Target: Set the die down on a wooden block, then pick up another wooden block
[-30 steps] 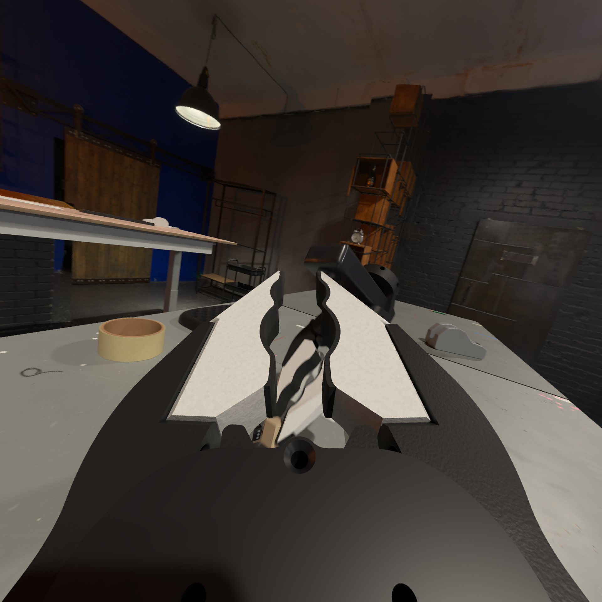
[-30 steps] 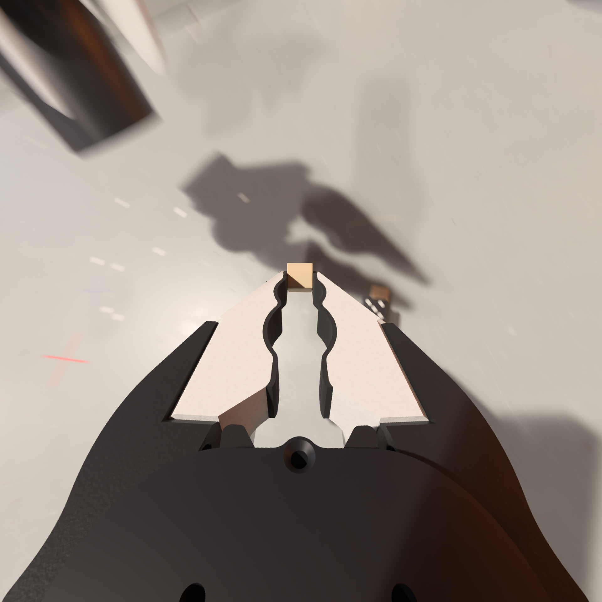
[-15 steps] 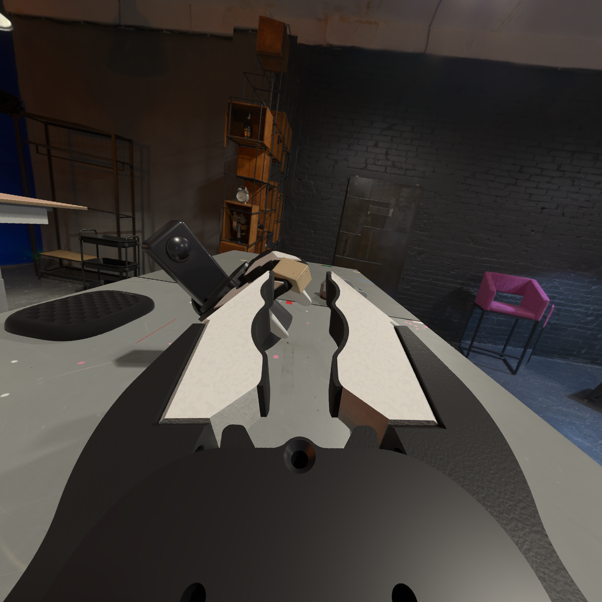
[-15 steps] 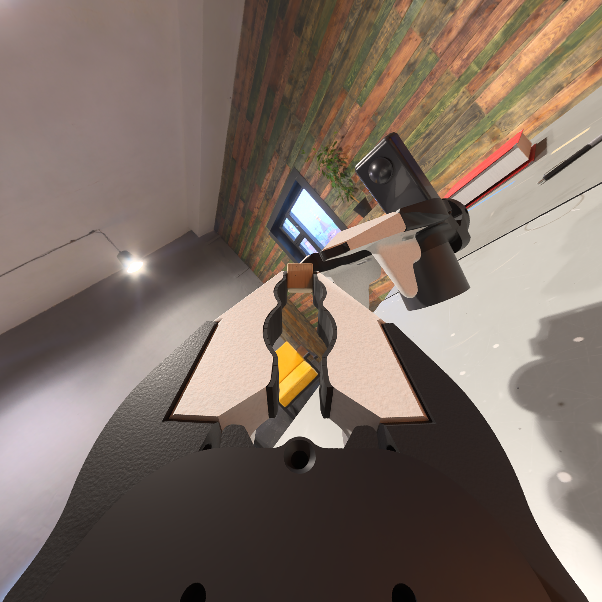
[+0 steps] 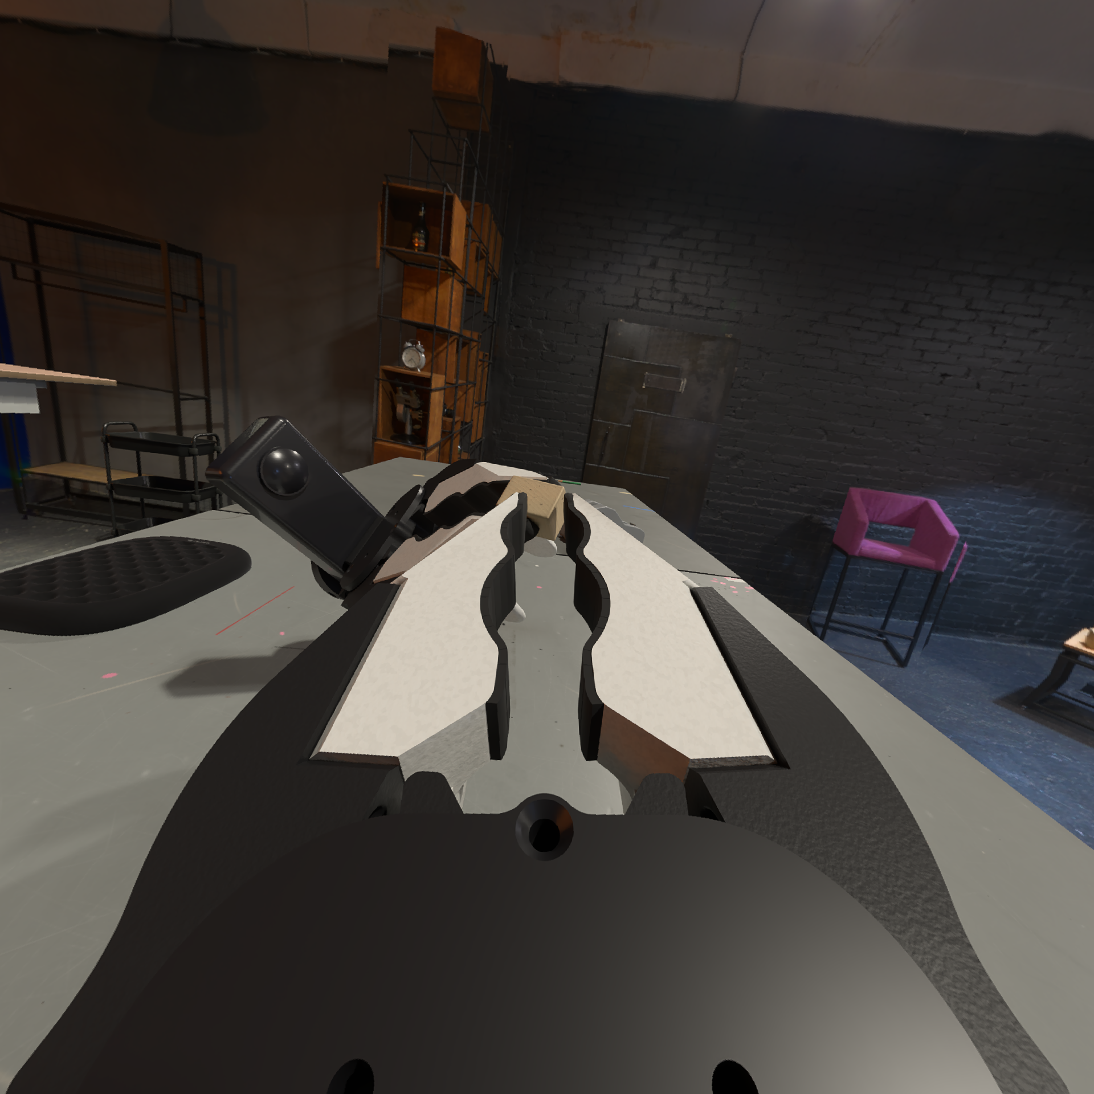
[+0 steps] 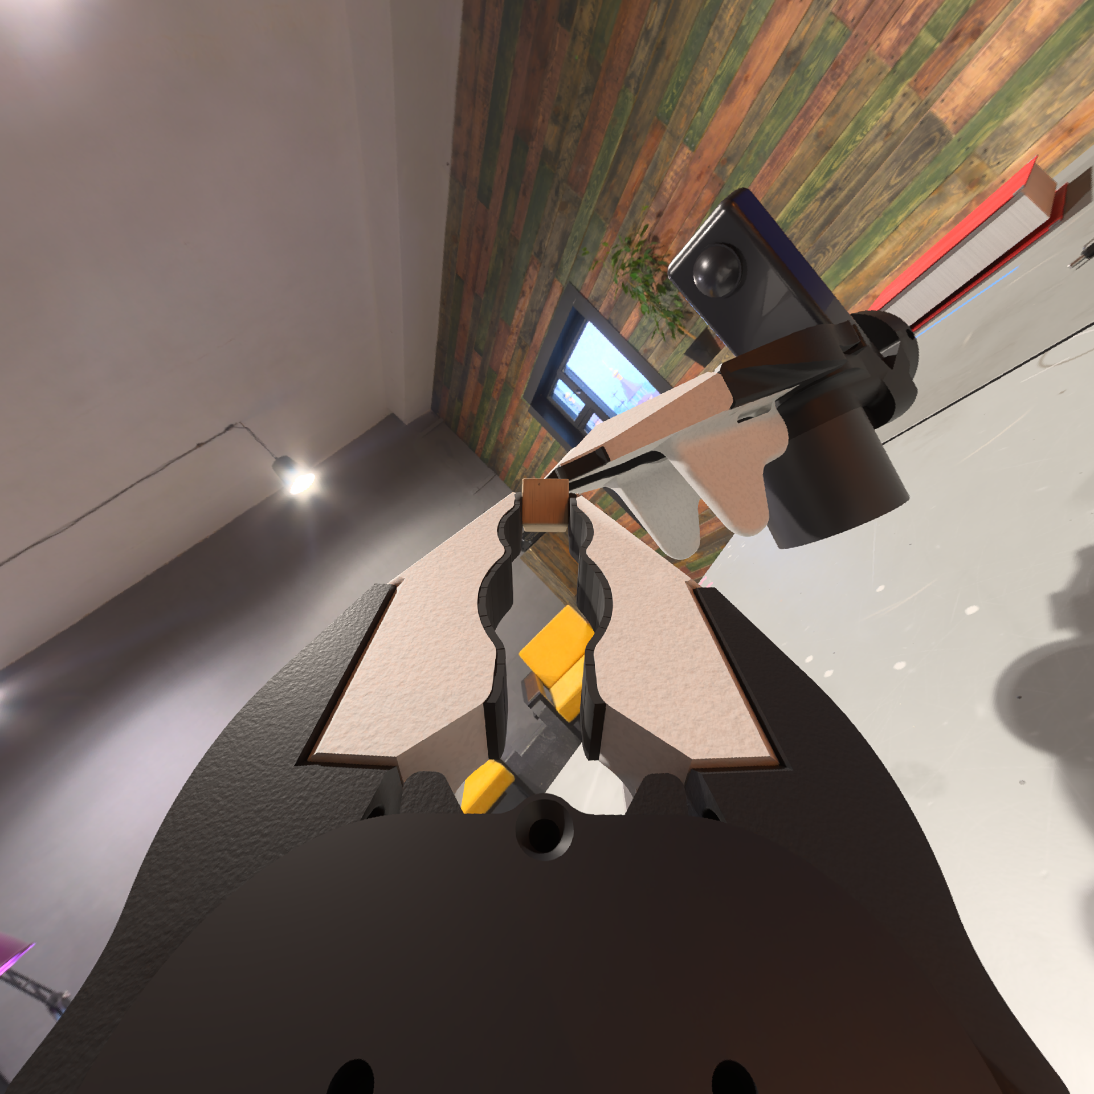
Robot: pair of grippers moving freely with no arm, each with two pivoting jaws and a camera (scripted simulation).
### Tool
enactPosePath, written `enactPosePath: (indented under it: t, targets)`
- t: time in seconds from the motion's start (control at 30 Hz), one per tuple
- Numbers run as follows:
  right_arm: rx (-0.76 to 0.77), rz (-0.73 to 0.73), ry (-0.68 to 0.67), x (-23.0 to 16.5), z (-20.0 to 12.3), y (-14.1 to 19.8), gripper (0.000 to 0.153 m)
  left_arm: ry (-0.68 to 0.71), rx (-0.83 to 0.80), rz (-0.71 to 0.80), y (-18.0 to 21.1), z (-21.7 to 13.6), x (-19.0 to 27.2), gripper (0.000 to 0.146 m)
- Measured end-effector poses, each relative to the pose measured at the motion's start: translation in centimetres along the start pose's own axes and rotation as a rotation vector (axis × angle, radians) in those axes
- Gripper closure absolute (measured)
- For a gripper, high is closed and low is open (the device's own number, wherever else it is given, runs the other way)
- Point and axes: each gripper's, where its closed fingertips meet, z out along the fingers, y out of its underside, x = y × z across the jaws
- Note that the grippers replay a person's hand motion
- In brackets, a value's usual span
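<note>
A small wooden block (image 6: 544, 503) is clamped between the tips of my right gripper (image 6: 544, 498), which is raised off the table and tilted up toward the wall and ceiling. In the left wrist view the same block (image 5: 547, 516) hangs just beyond my left gripper (image 5: 543, 503), held there by the right gripper (image 5: 521, 488). My left gripper's jaws stand a narrow gap apart and hold nothing. In the right wrist view the left gripper (image 6: 561, 473) comes in from the right, its tips almost touching the block's upper corner. The die is not in view.
The grey table (image 5: 148, 740) runs ahead, with its right edge close by. A black padded mat (image 5: 106, 580) lies at the left. A pink chair (image 5: 894, 533) and a wire shelf rack (image 5: 438, 355) stand beyond the table. A red-edged box (image 6: 977, 237) lies far off.
My right gripper has lifted the block off the table and swung upward. My left gripper turned right toward it, and its jaws have narrowed. The two grippers have come tip to tip.
</note>
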Motion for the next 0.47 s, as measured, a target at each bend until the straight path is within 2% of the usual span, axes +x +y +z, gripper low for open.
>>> enactPosePath:
  t: [0.27,0.33,0.47]
  targets:
    - [0.030,0.001,0.002,0.3,-0.2,-0.5,0.138,-0.072,0.003,-0.031,-0.2,-0.4,-1.0,0.137]
    - [0.045,-0.008,0.034,0.6,-0.5,-0.7,0.138,-0.113,0.038,-0.036,-0.8,-1.0,-1.8,0.146]
    - [0.080,-0.056,0.135,1.6,-1.3,-1.5,0.138,-0.159,0.095,-0.038,-1.8,-1.9,-2.5,0.146]
